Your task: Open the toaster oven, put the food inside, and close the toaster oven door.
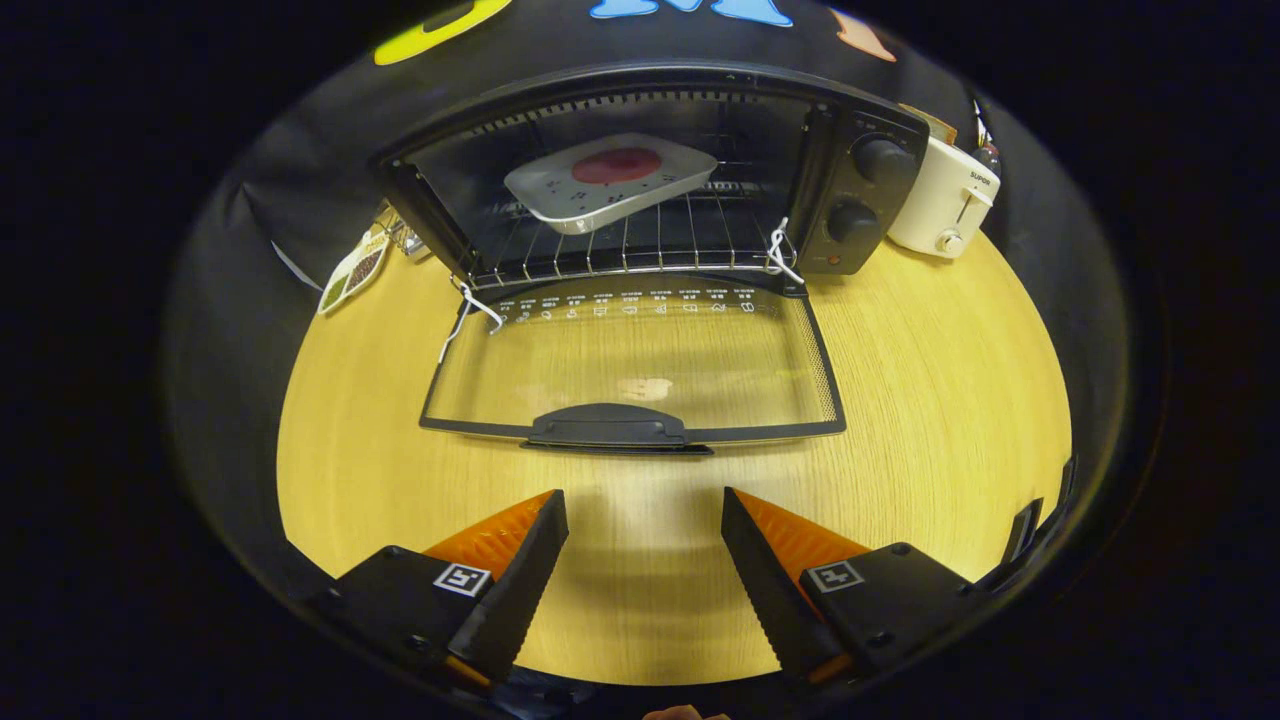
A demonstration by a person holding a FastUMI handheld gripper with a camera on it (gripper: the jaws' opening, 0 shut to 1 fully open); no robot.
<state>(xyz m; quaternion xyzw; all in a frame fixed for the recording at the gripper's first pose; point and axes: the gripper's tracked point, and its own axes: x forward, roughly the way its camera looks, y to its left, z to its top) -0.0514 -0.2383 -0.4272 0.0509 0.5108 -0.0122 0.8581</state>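
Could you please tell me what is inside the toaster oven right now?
Inside the toaster oven, a tray holding red food rests tilted on the wire rack. Whatever lies beneath the tray is hidden. The open gripper holds nothing.

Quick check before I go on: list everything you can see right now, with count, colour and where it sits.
toaster oven: one, black, at the table's far side, open
oven door: one, glass in black frame, folded down flat, handle toward the fingers
wire rack: one, metal, inside the oven
tray of food: one, white with a red patch, on the rack
toaster: one, white, right of the oven
packets: a few, pale, left of the oven
table: one, light wood
gripper: one, fingers open, short of the door handle, holding nothing
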